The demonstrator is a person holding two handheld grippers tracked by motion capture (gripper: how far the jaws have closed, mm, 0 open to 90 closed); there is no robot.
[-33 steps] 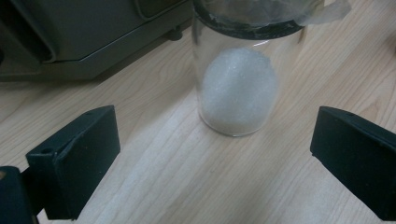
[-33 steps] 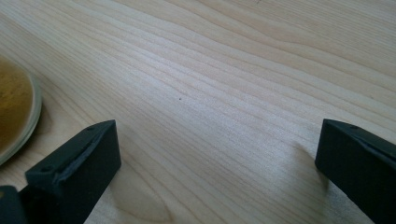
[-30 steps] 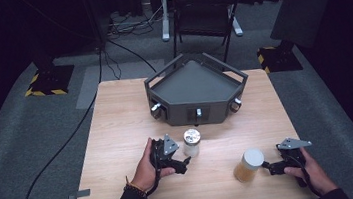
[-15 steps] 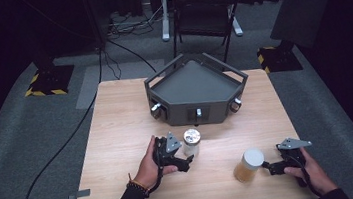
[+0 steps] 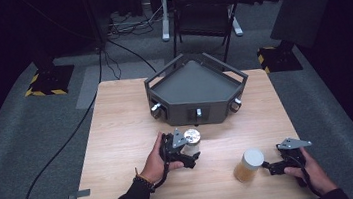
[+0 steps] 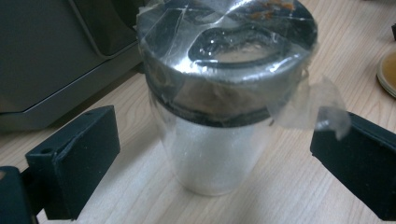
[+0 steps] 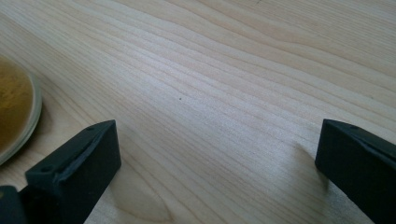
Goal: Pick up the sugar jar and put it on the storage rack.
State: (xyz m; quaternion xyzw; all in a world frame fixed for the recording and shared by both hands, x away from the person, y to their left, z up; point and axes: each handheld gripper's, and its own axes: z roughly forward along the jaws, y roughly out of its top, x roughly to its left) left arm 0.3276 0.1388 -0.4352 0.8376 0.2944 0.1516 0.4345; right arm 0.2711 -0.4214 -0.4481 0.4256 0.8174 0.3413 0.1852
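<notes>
A clear jar of white powder (image 6: 217,140) with a silver lid wrapped in tape (image 6: 224,51) stands upright on the table, seen in the high view as the jar (image 5: 191,142). My left gripper (image 5: 187,154) is open, its jaws on either side of the jar with gaps on both sides. A jar of amber stuff with a white lid (image 5: 249,164) stands at the front right; its edge (image 7: 16,112) shows in the right gripper view. My right gripper (image 5: 269,167) is open beside it, with bare wood between the jaws.
A dark grey three-cornered tray-like box (image 5: 196,89) with knobs on its front sits at the back middle of the wooden table (image 5: 118,136). A chair (image 5: 201,6) and cables lie beyond on the carpet.
My left gripper has closed in on the powder jar, so the jar now stands between its jaws. The right hand has stayed put.
</notes>
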